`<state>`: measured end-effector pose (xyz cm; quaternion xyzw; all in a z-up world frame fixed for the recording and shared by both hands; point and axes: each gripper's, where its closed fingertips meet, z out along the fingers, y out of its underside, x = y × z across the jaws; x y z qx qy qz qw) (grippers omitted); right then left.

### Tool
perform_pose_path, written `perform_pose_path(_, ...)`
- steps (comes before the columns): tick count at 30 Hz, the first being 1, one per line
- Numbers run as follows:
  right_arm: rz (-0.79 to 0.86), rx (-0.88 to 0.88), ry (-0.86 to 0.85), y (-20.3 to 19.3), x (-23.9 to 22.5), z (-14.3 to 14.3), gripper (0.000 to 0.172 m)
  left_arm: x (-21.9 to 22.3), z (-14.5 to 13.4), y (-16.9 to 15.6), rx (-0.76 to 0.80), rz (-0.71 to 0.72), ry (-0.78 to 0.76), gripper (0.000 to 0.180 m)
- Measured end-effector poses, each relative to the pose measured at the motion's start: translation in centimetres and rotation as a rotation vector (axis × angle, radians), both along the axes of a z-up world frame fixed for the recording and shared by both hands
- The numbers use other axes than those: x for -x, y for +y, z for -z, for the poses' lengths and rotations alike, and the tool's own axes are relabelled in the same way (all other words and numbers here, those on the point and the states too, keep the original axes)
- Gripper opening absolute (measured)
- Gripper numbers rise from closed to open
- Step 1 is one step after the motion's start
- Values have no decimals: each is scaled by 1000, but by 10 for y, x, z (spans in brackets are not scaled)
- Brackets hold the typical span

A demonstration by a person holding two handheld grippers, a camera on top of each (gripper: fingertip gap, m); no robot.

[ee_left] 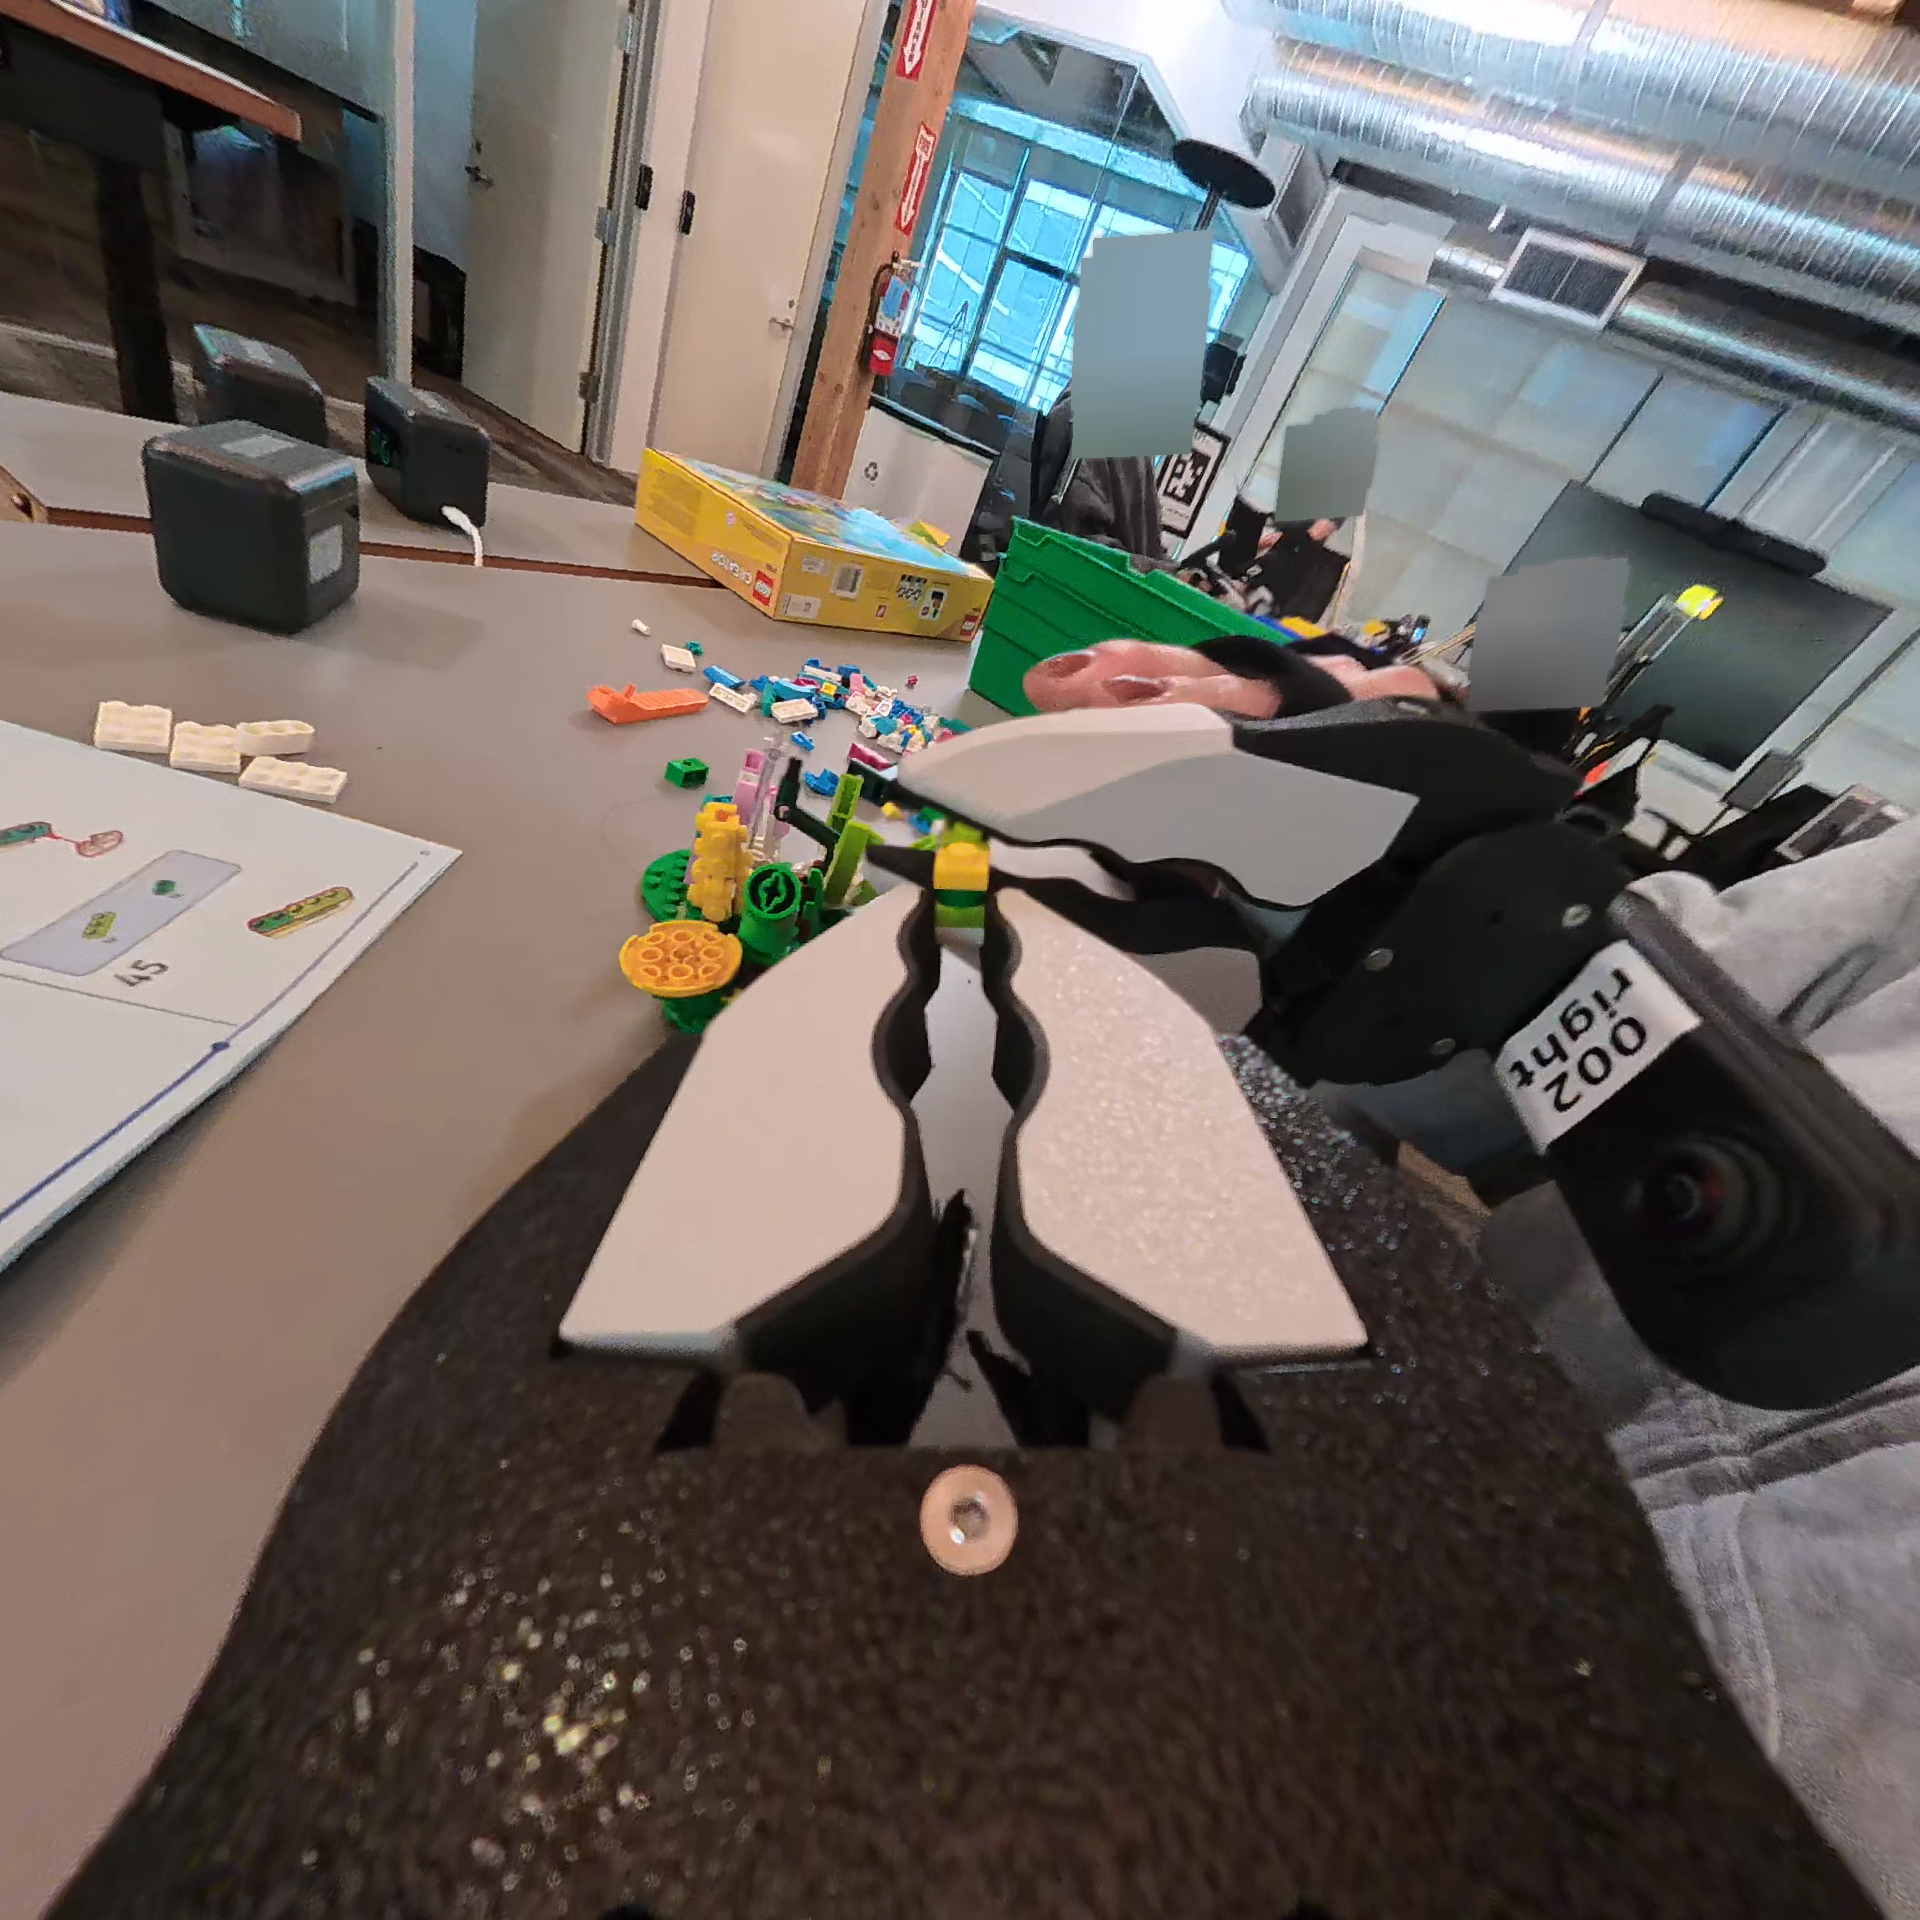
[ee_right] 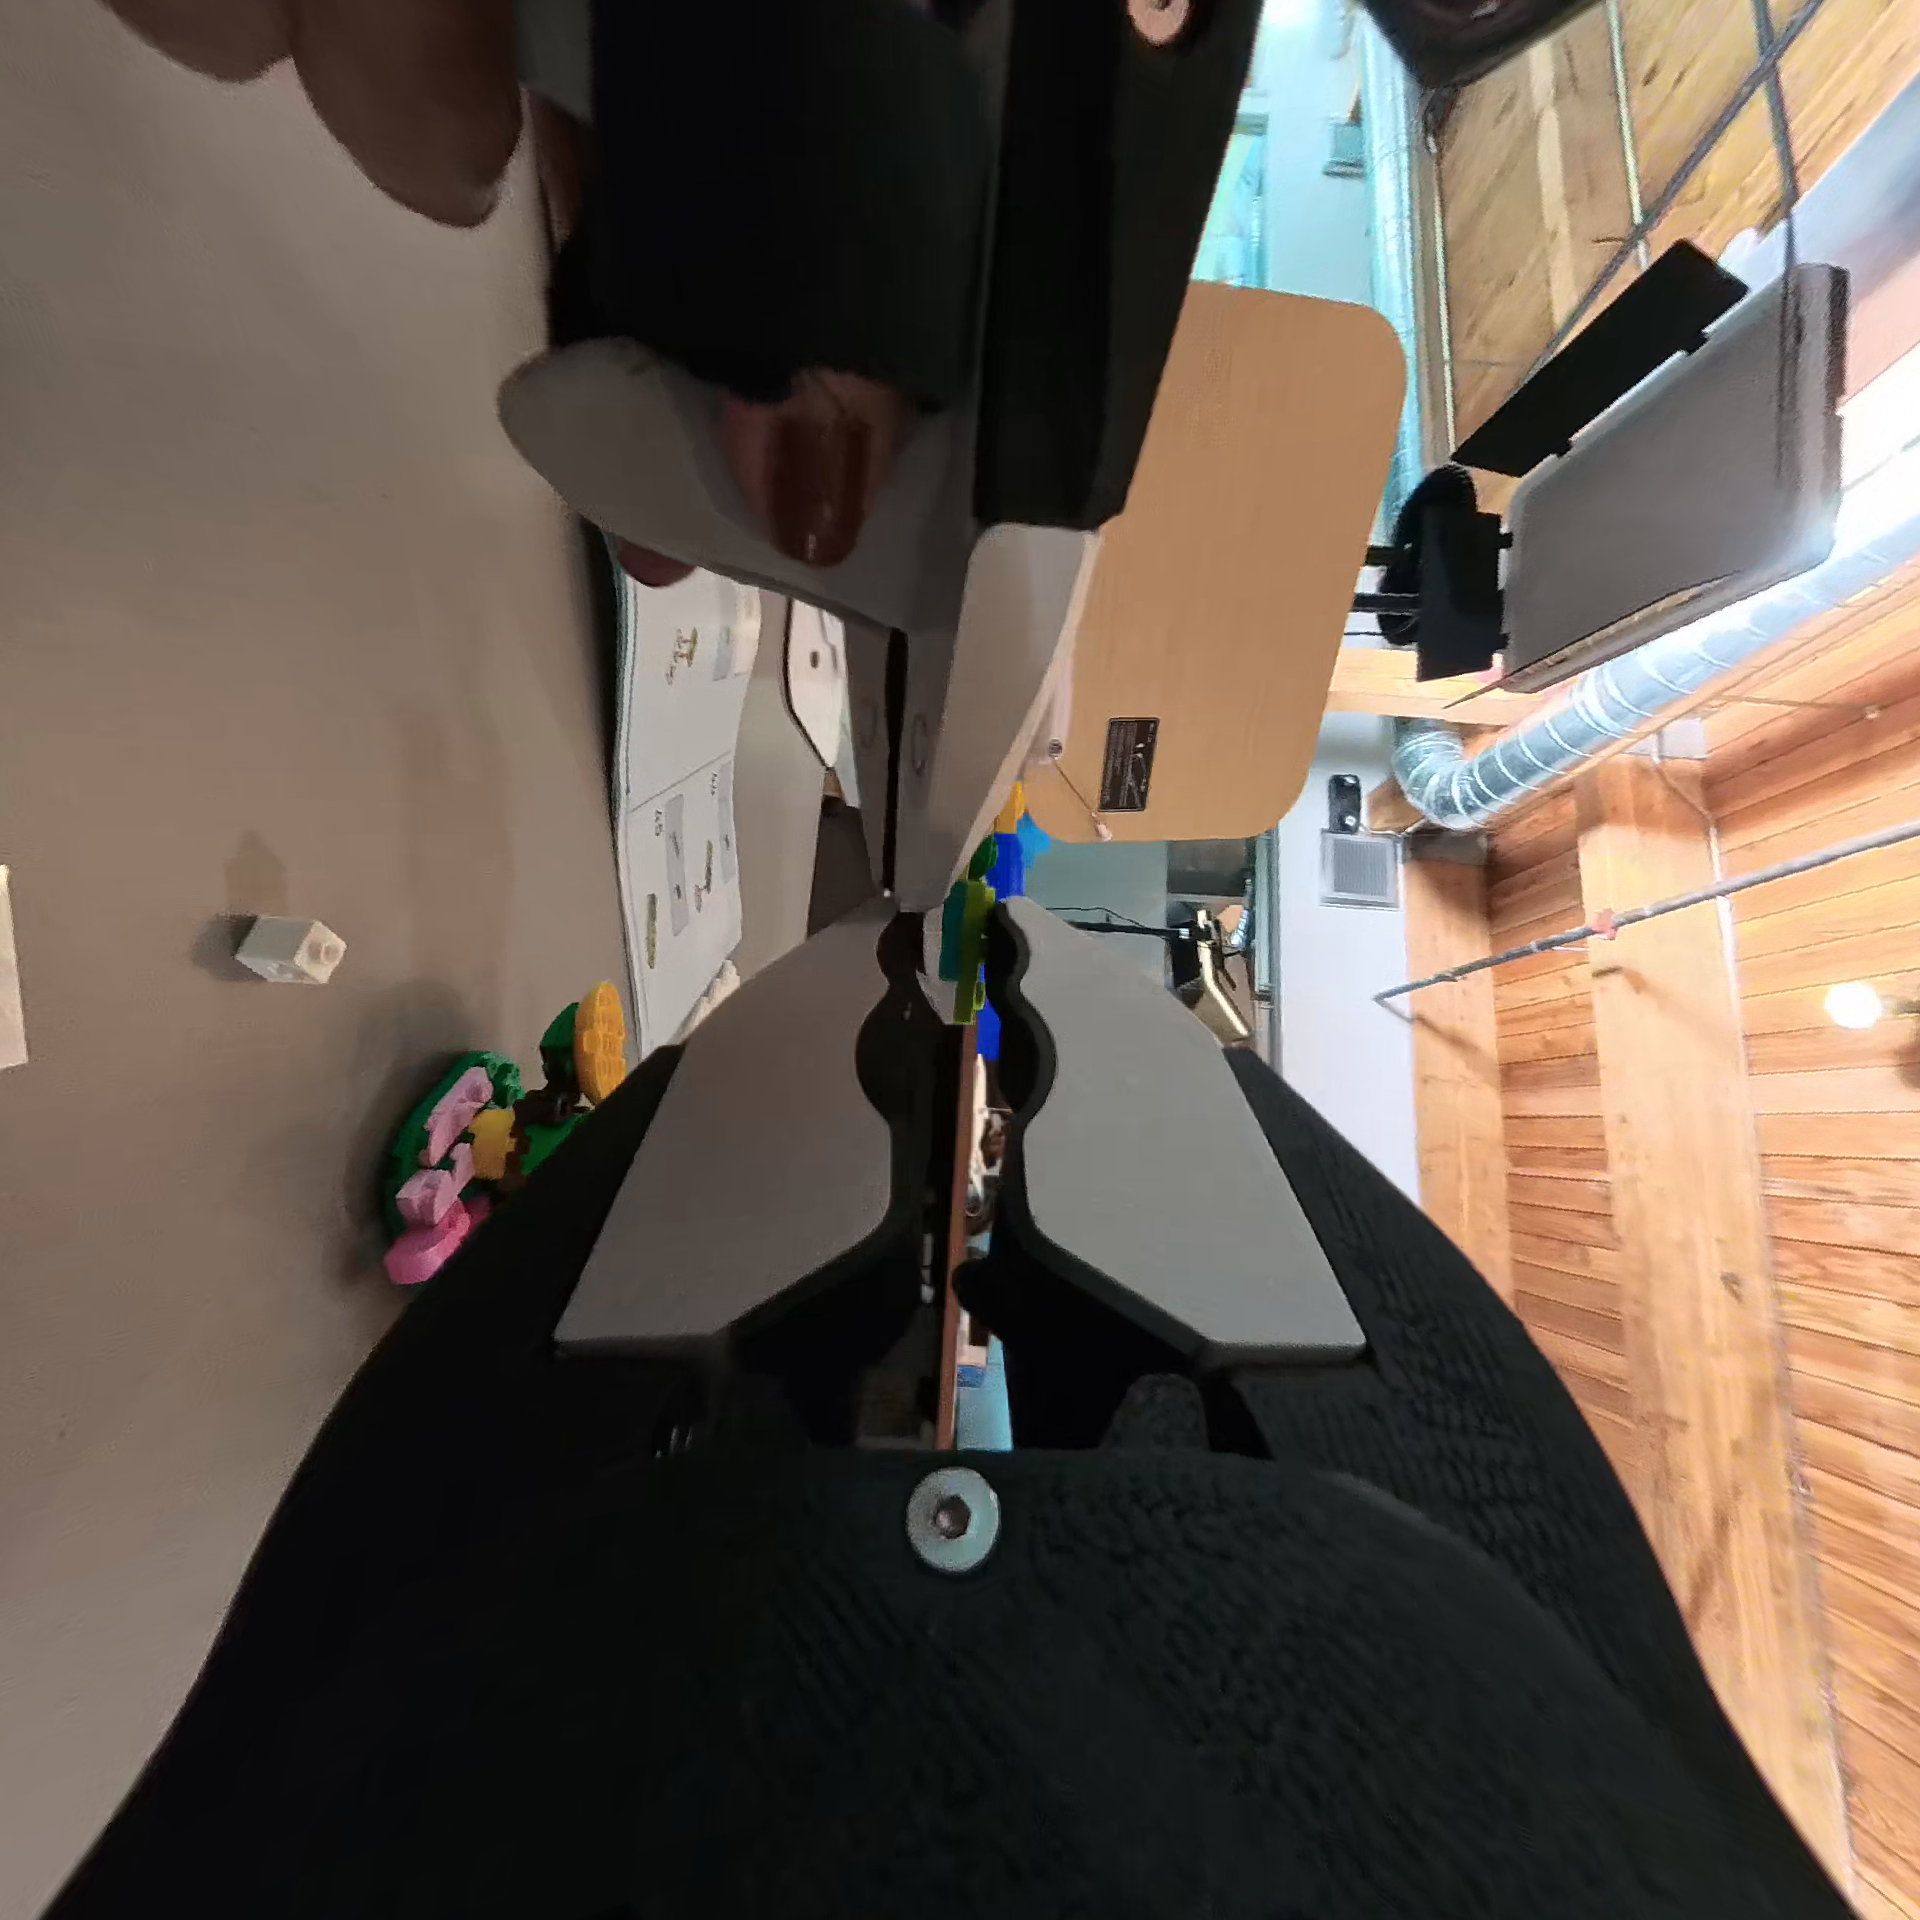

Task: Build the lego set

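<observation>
Both grippers meet on one small stack of green and yellow bricks (ee_left: pixel 961 883). The left gripper (ee_left: pixel 961 914) pinches its lower green part between nearly closed fingers; the right gripper (ee_right: pixel 961 966) seems clamped on the upper part (blurred). A plant model (ee_left: pixel 727 904) stands just left of the left fingertips.

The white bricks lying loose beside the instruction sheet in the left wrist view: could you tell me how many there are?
4, in a cluster just past the sheet's far edge: one far left, two in the middle, one nearest the sheet. None look hidden.
</observation>
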<state>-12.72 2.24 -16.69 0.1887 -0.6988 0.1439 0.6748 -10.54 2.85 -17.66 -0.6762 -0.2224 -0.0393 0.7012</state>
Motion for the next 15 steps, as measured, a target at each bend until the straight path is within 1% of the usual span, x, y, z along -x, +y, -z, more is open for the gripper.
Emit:
perform_pose_path(6,-10,-3,-126,1,-1,8,10,-1,6,1,64,-11,62,8)
perform_pose_path(9,-3,24,-183,1,-1,10,11,-1,4,1,24,1,15,8)
perform_pose_path(11,-37,164,-255,0,-1,5,12,0,-1,-1,-36,16,-39,8)
perform_pose_path(12,-44,245,-314,2,-1,3,17,2,-2,-3,-45,8,-48,8)
perform_pose_path(13,-39,309,-367,5,0,1,29,4,-3,-6,-56,7,-58,8)
perform_pose_path(15,-45,386,-432,10,0,-1,37,4,-5,-8,-82,38,-93,8)
